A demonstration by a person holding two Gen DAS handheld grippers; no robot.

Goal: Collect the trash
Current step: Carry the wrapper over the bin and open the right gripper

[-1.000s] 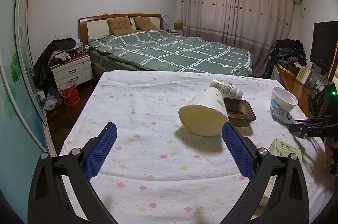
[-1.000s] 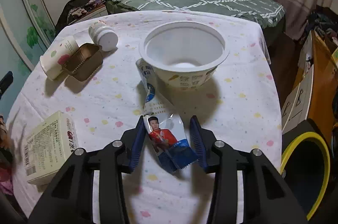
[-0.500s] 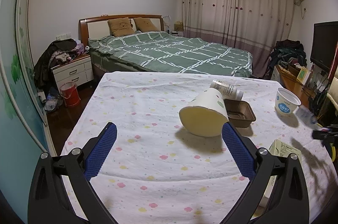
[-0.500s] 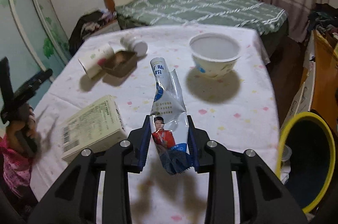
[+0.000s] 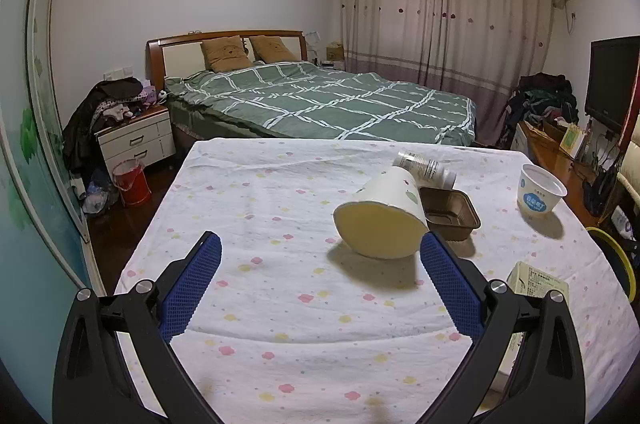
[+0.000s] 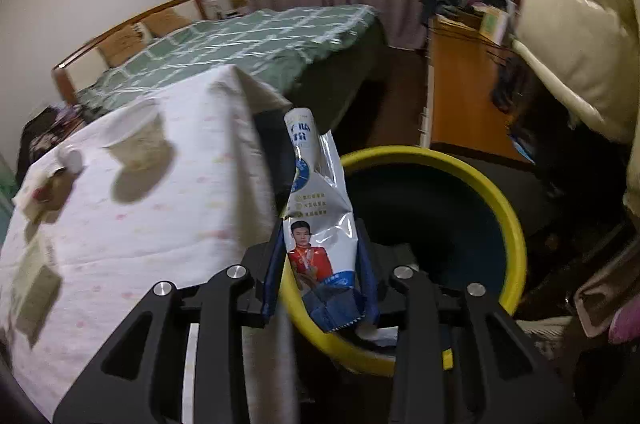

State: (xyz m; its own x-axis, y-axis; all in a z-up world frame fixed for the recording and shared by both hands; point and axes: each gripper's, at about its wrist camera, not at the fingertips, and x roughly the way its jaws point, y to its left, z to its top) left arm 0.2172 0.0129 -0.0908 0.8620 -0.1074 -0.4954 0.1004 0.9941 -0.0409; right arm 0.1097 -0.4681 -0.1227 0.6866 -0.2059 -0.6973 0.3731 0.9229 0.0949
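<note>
My right gripper (image 6: 322,256) is shut on a crumpled white and blue milk pouch (image 6: 316,207) and holds it upright beside the table's edge, over the near rim of a yellow-rimmed dark bin (image 6: 480,183). My left gripper (image 5: 320,276) is open and empty above the table (image 5: 260,183). A tipped paper cup (image 5: 384,224) lies just ahead of its right finger. Behind the cup are a brown foil tray (image 5: 450,214) and a white bottle (image 5: 424,165) on its side. A white bowl (image 5: 540,191) stands at the right. A small carton (image 5: 536,282) lies near the right edge.
The bed (image 5: 320,103) stands behind the table. A nightstand (image 5: 136,139) and a red bucket (image 5: 132,179) are at the left. The bin's rim (image 5: 616,252) shows beside the table's right edge. A wooden desk (image 6: 460,83) and a cream padded jacket (image 6: 576,23) are near the bin.
My right gripper has carried the pouch off the table to the right and now holds it at the bin. My left gripper has not moved.
</note>
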